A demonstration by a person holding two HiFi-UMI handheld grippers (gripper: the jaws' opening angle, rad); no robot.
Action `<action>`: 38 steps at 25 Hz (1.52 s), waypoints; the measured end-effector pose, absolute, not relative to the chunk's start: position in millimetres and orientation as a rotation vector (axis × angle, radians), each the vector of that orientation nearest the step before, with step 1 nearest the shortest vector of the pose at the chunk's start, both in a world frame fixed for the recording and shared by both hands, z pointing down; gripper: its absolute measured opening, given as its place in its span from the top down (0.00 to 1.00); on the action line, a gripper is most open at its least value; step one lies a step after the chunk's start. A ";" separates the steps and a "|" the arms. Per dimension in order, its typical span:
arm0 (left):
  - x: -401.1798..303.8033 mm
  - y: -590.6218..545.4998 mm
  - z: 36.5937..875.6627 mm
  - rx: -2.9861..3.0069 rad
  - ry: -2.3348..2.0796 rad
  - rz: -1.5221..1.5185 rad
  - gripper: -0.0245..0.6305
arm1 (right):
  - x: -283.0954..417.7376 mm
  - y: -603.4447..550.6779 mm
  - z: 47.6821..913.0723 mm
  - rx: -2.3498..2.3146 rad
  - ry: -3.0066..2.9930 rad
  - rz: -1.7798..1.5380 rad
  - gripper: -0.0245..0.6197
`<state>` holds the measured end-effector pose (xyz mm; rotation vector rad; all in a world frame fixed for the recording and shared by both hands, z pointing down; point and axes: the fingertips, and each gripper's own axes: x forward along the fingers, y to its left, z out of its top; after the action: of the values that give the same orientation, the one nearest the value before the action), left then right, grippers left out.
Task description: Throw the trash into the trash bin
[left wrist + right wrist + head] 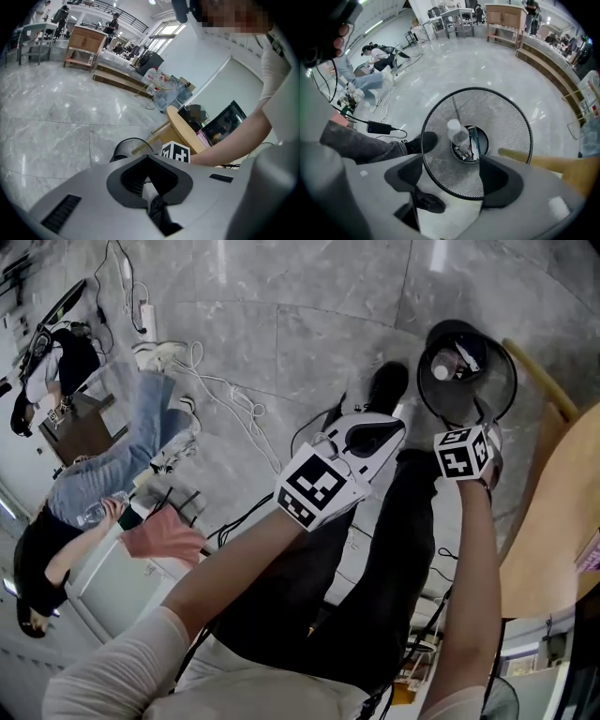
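Right gripper (454, 180) hangs over the black mesh trash bin (440, 159), pointing steeply down. Its jaws are spread wide with nothing between them. A clear plastic bottle (457, 132) is inside the bin, above scraps at the bottom. Left gripper (149, 185) is to the left and nearer the person, with jaws closed together and empty. The bin stands on the grey marble floor (487, 70), just beside a round wooden table (553, 521).
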<state>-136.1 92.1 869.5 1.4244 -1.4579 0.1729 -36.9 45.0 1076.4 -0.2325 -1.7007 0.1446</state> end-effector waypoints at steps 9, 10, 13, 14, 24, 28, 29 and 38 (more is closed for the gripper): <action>-119.1 81.3 817.7 1.473 -1.454 0.210 0.95 | -34.6 18.2 986.9 -0.158 -1.793 0.197 0.36; -117.4 79.6 810.1 1.469 -1.460 0.212 0.95 | -33.9 13.4 974.0 -0.141 -1.801 0.209 0.36; -113.3 68.1 784.3 1.474 -1.481 0.209 0.95 | -32.9 -5.1 932.6 -0.079 -1.832 0.243 0.36; -110.5 63.0 773.5 1.481 -1.484 0.206 0.95 | -31.0 -10.8 917.7 -0.064 -1.839 0.250 0.36; -95.4 31.4 641.2 1.582 -1.478 0.237 0.95 | 5.7 -42.7 762.2 0.062 -1.851 0.350 0.36; -100.3 24.7 575.5 1.635 -1.469 0.269 0.95 | 21.2 -45.0 691.9 0.127 -1.860 0.426 0.37; -103.8 22.8 560.5 1.648 -1.469 0.277 0.95 | 22.2 -47.0 675.7 0.141 -1.872 0.430 0.38; -121.7 15.3 438.8 1.761 -1.448 0.340 0.95 | 12.0 -68.6 521.2 0.234 -2.053 0.476 0.45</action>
<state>-121.7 15.3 438.8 1.7615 -1.4477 0.3396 12.0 -68.6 521.2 0.2335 -2.0528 0.4765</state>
